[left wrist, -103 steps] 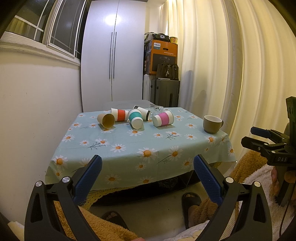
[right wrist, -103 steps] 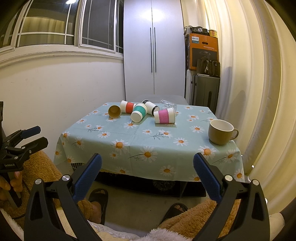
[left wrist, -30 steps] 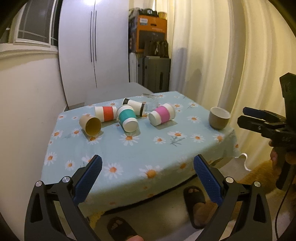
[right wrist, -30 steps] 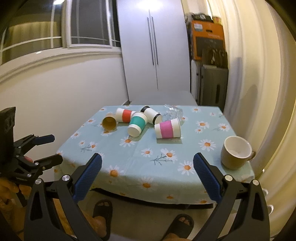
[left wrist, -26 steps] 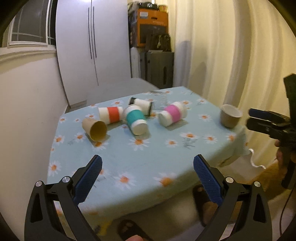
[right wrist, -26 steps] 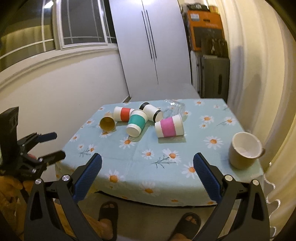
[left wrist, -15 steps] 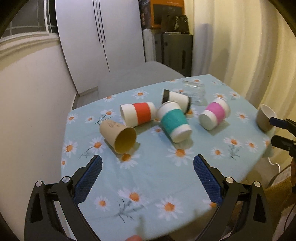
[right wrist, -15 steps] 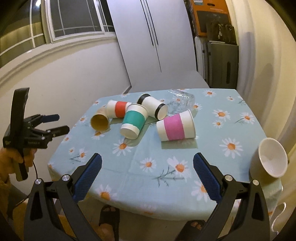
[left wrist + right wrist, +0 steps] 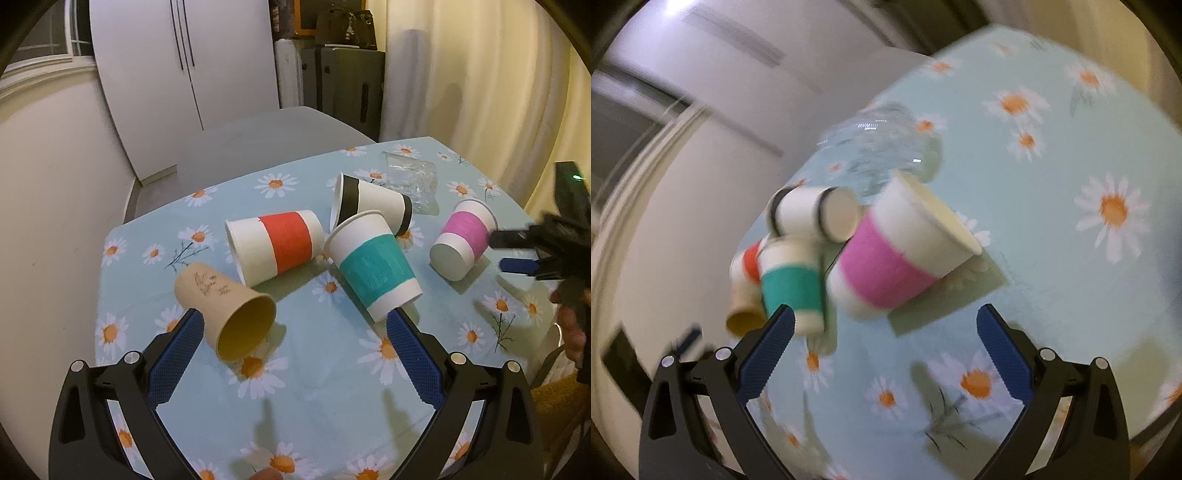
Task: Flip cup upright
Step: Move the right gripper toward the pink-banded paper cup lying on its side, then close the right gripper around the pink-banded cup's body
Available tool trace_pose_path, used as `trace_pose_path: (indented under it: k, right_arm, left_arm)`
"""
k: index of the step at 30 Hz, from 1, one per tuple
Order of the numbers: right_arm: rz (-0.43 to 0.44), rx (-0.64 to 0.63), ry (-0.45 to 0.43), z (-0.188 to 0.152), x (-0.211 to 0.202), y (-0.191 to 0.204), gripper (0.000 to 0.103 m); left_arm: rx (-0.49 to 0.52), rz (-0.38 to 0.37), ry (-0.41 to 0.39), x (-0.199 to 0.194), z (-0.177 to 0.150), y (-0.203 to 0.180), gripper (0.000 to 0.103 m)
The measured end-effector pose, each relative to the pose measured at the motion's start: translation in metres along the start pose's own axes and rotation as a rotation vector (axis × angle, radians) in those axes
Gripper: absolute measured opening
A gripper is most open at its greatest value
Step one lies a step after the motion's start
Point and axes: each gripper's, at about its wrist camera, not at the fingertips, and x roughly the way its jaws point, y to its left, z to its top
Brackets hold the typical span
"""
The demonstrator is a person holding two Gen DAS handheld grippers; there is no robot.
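A daisy tablecloth (image 9: 317,373) carries five cups lying on their sides. The right gripper (image 9: 884,345), jaws spread wide, points at the pink cup (image 9: 897,254) just ahead of the jaws. The left gripper (image 9: 293,347), also spread, has the brown cup (image 9: 231,314) near its left jaw. I think the jaws should straddle the wall squarely and close gently, because paper crushes.

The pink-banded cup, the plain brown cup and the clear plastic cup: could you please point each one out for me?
pink-banded cup (image 9: 882,269): right wrist view, on its pink band.
plain brown cup (image 9: 218,295): left wrist view, on its outer side wall.
clear plastic cup (image 9: 412,175): left wrist view, on its crinkled side.
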Motion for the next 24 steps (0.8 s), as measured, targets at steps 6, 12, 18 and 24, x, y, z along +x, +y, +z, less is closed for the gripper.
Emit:
trace_pose_path:
  k: [6,12,18,24]
  right_arm:
    - [-0.028,0.203,-0.013,0.009,0.015,-0.017,0.090]
    - [-0.085,0.250,-0.031,0.018,0.015,-0.015,0.076]
    - [-0.087,0.195,-0.013,0.017,0.012,-0.004,0.071]
    - [-0.053,0.120,0.058,0.002,-0.001,-0.002,0.068]
  left_arm:
    - [0.006,-0.028,-0.008,-0.003,-0.002,0.007,0.096]
    - [-0.005,-0.041,-0.014,-0.009,-0.017,0.011,0.096]
    - [-0.011,-0.057,-0.009,-0.013,-0.027,0.010,0.096]
    - [-0.013,-0.063,-0.015,-0.028,-0.031,0.007,0.096]
